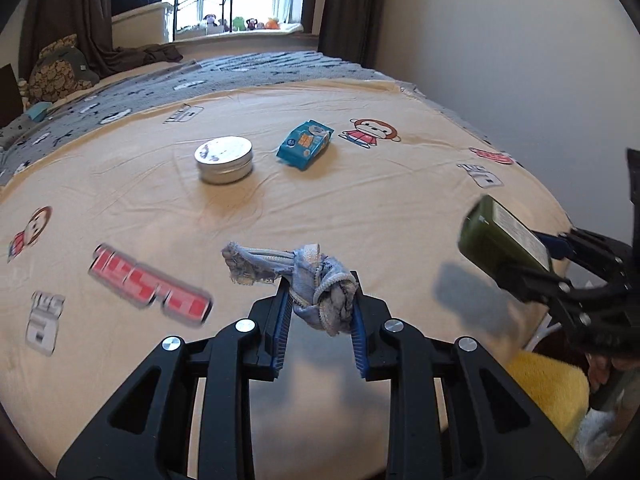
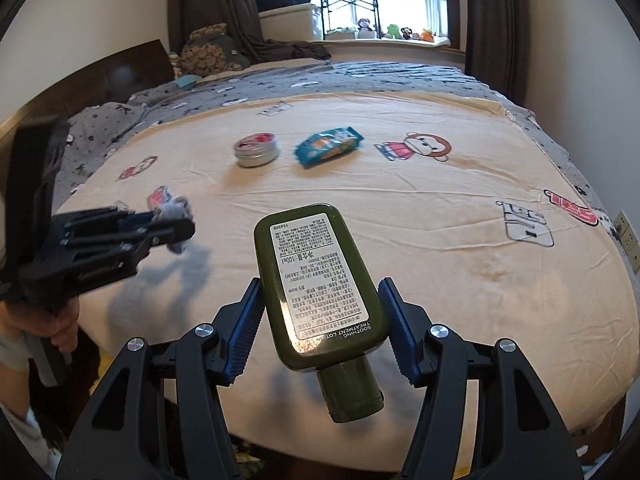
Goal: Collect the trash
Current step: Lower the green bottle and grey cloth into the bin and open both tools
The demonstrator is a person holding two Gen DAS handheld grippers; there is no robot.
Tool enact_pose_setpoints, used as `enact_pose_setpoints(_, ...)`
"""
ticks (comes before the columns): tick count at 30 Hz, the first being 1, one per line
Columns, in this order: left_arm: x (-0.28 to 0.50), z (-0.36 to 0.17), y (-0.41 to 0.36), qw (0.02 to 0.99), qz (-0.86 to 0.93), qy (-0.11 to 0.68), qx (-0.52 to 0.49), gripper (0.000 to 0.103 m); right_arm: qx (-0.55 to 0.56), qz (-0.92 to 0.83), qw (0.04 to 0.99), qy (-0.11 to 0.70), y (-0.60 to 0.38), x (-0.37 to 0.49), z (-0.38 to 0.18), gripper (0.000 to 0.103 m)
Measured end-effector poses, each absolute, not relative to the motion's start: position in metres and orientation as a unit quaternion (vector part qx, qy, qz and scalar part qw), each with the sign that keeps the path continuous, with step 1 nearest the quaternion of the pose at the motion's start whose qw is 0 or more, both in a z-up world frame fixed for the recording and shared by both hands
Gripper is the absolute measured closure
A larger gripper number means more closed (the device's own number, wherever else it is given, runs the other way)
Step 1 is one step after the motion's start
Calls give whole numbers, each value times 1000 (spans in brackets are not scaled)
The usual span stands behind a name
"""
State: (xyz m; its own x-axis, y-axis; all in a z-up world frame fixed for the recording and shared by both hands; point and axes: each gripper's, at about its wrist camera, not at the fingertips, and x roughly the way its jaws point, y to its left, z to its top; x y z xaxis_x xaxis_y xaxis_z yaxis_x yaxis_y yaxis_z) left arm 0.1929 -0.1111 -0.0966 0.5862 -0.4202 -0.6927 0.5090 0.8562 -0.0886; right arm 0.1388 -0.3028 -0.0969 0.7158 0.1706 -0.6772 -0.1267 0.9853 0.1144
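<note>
My left gripper [image 1: 320, 300] is shut on a crumpled blue-grey rag [image 1: 304, 284] and holds it above the bed's near edge; it also shows in the right wrist view [image 2: 176, 224]. My right gripper [image 2: 320, 304] is shut on a dark green lotion bottle [image 2: 320, 284], cap toward the camera, label up; the bottle also shows in the left wrist view [image 1: 504, 240]. A round silver tin [image 1: 224, 159] and a blue snack packet [image 1: 306, 145] lie further out on the cream sheet; both show in the right wrist view, tin [image 2: 256, 151] and packet [image 2: 328, 146].
The cream cartoon-print sheet [image 1: 360, 208] covers the bed, with a grey blanket [image 1: 160, 80] behind it. A wall runs along the right side. A yellow cloth [image 1: 552, 392] lies below the bed's near right corner. Pillows, a headboard and a window sill with toys are at the far end.
</note>
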Motion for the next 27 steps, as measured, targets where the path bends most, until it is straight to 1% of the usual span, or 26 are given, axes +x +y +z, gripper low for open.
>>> enact_pose_setpoints(6, 120, -107, -73, 893, -264, 358, 70, 78, 21, 112, 928, 354, -258, 90, -98, 44)
enact_pose_setpoints(11, 76, -137, -45, 886, -255, 381, 67, 78, 31, 135, 919, 368, -232, 59, -115, 44)
enact_pose_setpoints(19, 45, -203, -10, 854, -240, 460, 42, 78, 39, 144, 896, 419, -202, 33, -165, 44)
enact_pose_setpoints(27, 36, -242, -5, 827, -236, 509, 35, 78, 40, 154, 863, 480, -184, 28, -213, 44)
